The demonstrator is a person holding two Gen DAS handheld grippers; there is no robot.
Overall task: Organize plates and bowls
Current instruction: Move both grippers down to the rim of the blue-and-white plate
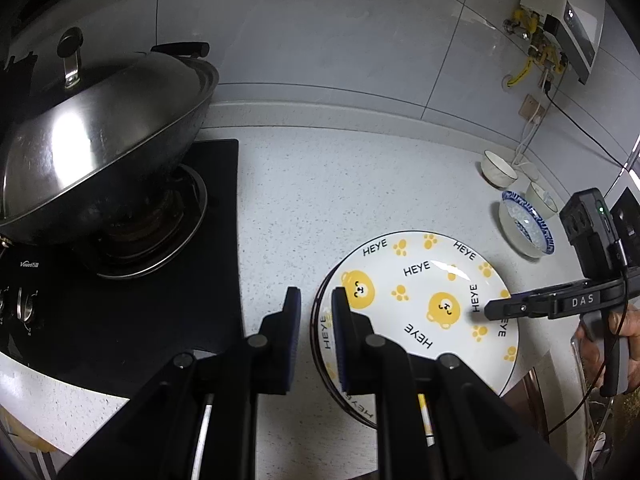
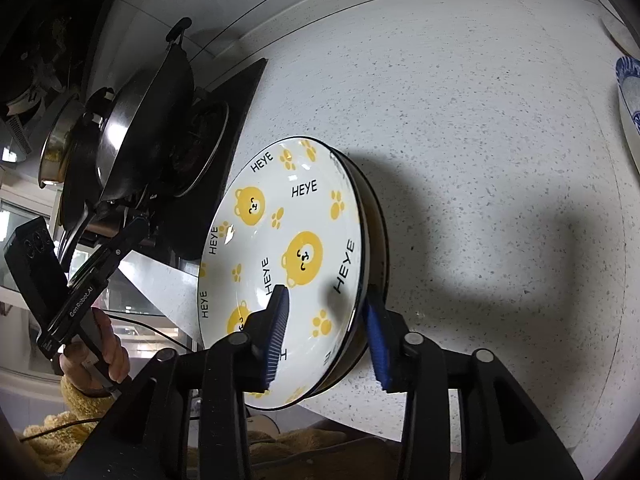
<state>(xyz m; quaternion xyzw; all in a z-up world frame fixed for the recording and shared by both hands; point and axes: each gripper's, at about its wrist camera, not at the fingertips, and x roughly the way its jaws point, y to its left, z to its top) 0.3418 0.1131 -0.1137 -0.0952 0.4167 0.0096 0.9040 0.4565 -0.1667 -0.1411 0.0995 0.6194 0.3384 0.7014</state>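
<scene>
Two bear plates (image 1: 424, 300) stacked; right hand-held gripper (image 2: 326, 330) spread astride rim (left (image 1: 316, 308) nearly closed, empty).

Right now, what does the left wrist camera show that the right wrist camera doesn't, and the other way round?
Only the left wrist view shows the white bowl, a small cup and the water heater on the wall, plus the left gripper, empty beside the plates.

Only the right wrist view shows the right gripper straddling the top plate's rim, its pads apart from it, and a yellow towel.

Both show the bear plates, the lidded wok, the stove, the counter and the blue-rimmed bowl.
</scene>
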